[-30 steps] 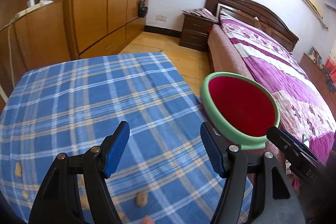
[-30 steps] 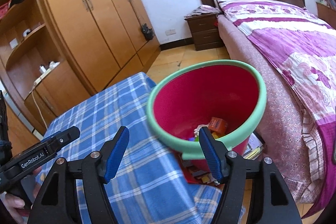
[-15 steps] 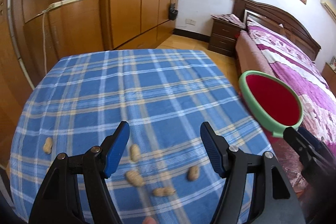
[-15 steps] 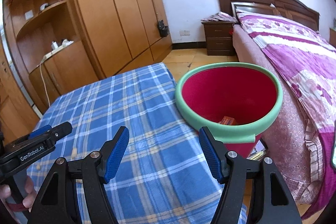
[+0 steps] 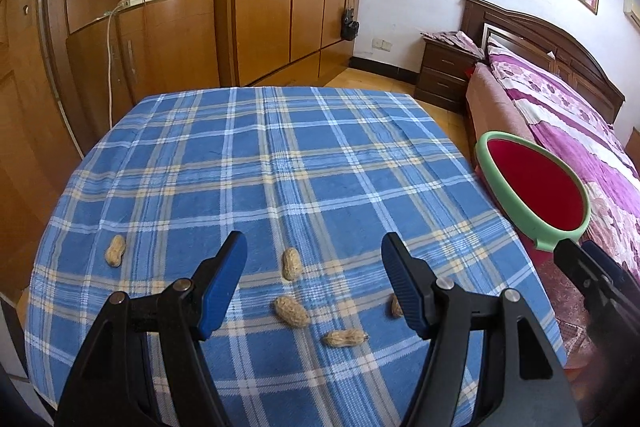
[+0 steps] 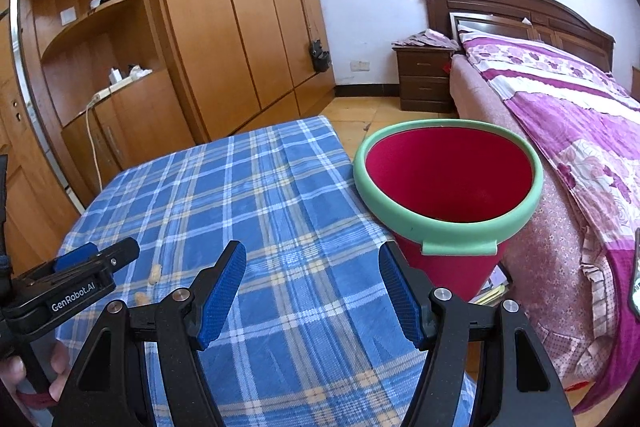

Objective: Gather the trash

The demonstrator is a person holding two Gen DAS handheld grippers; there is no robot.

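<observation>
Plainly: left gripper [image 5: 312, 269] and right gripper [image 6: 312, 285] both gaped wide, empty. Peanuts [image 5: 291, 311] loose on tablecloth [image 5: 280, 163], well left of bin [image 6: 448, 183]; round shells likely to roll, slip from pads.

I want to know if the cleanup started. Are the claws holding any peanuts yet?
No. The left claw and the right claw are both open and empty. The peanuts lie on the tablecloth.
</observation>
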